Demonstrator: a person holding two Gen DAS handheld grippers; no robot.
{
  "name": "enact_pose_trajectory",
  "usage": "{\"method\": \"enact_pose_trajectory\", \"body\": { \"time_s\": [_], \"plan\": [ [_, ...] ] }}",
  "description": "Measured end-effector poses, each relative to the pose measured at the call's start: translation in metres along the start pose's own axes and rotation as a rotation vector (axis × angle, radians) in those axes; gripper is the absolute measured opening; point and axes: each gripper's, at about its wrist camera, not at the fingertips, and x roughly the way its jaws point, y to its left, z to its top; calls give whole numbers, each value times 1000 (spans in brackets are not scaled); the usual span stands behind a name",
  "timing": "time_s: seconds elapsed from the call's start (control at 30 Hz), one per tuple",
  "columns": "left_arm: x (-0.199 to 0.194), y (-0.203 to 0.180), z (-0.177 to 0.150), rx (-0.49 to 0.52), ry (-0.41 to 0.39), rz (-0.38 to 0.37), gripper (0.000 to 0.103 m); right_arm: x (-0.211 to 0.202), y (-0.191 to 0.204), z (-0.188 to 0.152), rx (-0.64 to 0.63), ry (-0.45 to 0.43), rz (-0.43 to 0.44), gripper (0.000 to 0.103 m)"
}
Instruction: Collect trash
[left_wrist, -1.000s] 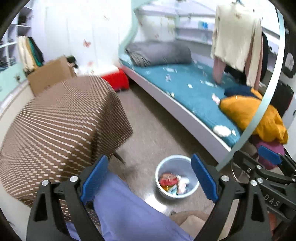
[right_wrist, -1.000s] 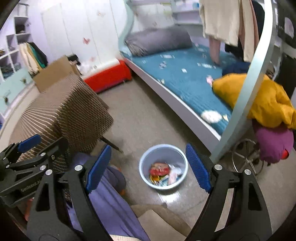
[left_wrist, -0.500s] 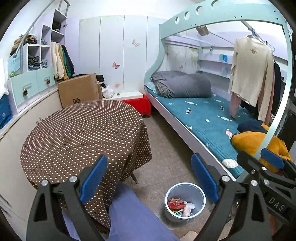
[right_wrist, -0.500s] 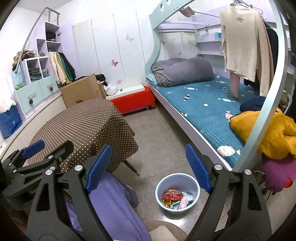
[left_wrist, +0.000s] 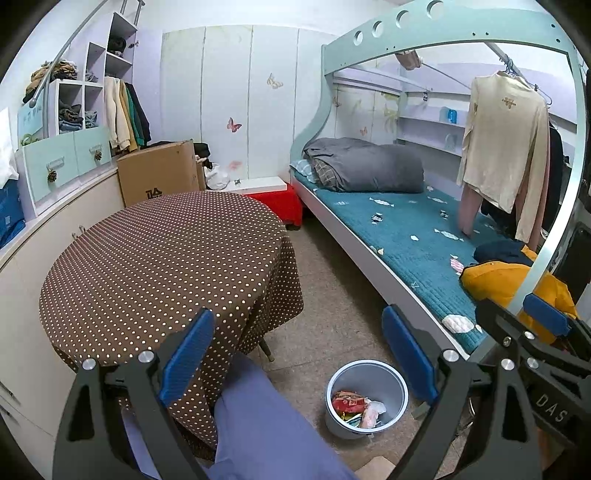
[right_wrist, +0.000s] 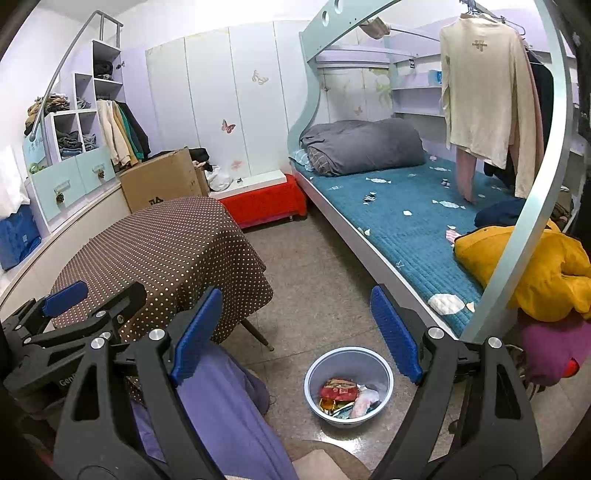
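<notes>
A pale blue basin stands on the floor by the bed, with a red wrapper and other scraps inside. Several small wrappers lie scattered on the teal bedspread, and a white crumpled piece sits near its front edge. My left gripper is open and empty, held above the basin and a purple-trousered leg. My right gripper is open too, with nothing between its blue pads. Each gripper shows at the edge of the other's view.
A round table in a brown dotted cloth fills the left. The bunk bed runs along the right, with a grey duvet, hanging clothes and a yellow jacket. A cardboard box and a red bench stand behind.
Both views have tilted up from the floor to take in the whole room, and the blur has gone. The basin now sits lower in both views. Both grippers stay open.
</notes>
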Motion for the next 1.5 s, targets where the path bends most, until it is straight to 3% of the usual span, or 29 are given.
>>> {"method": "enact_pose_trajectory", "body": {
  "time_s": [1.5],
  "plan": [
    [-10, 14, -1, -22, -13, 28, 91, -7, 11, 3, -36, -23, -8, 81]
  ]
}}
